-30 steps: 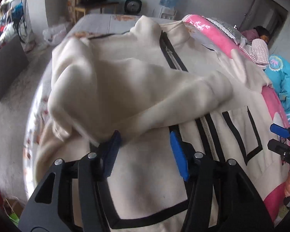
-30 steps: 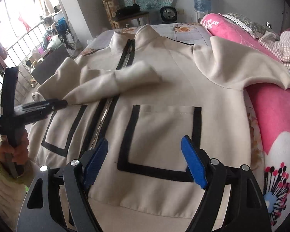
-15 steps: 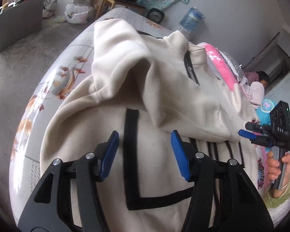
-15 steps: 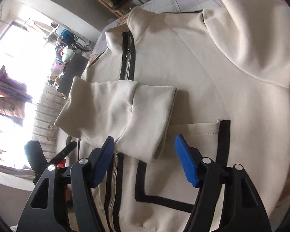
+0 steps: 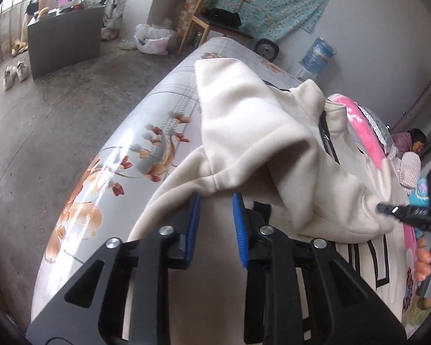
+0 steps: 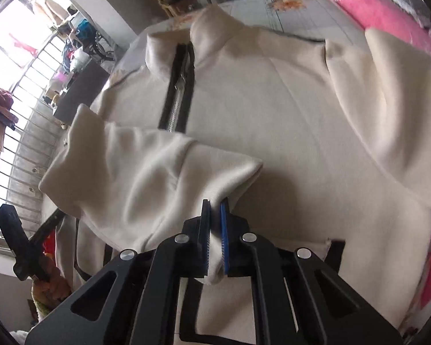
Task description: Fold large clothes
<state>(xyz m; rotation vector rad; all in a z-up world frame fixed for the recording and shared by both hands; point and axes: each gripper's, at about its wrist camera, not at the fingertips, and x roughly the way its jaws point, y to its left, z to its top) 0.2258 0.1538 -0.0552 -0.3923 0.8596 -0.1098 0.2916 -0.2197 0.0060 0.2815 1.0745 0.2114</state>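
Sleeve (image 6: 146,172) cuff pinched in right claw (image 6: 215,204), over jacket (image 6: 273,109).

Both wrist views look steeply down, close over the cream jacket (image 5: 244,132) (image 6: 287,120) on the bed. Left view faces across it from its sleeve side; right from its hem. Both share the folded sleeve (image 5: 316,178) (image 6: 146,169).

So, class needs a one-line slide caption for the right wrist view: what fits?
Right gripper, jaws just closed, pinches the folded sleeve cuff of a cream zip jacket.
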